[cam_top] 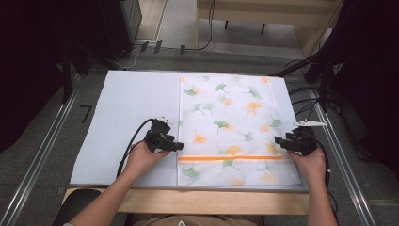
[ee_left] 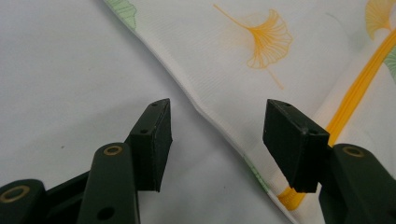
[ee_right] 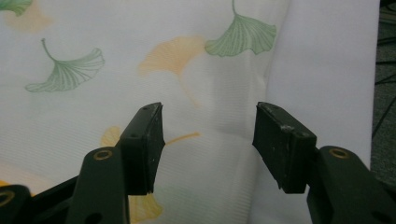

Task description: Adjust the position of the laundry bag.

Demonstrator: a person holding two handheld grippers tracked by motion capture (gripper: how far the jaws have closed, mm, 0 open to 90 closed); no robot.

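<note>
While the leaf-printed cloth [cam_top: 230,127] lies flat on the right half of the pale sheet [cam_top: 127,122] covering the table, the left gripper [cam_top: 175,147] hovers at the cloth's left edge near the orange stripe [cam_top: 233,158], its jaws spread wide with the edge running between them and nothing pinched. The right gripper [cam_top: 281,142] sits at the opposite edge, level with the left one, jaws likewise wide apart, straddling the cloth's border without pressing on it.
</note>
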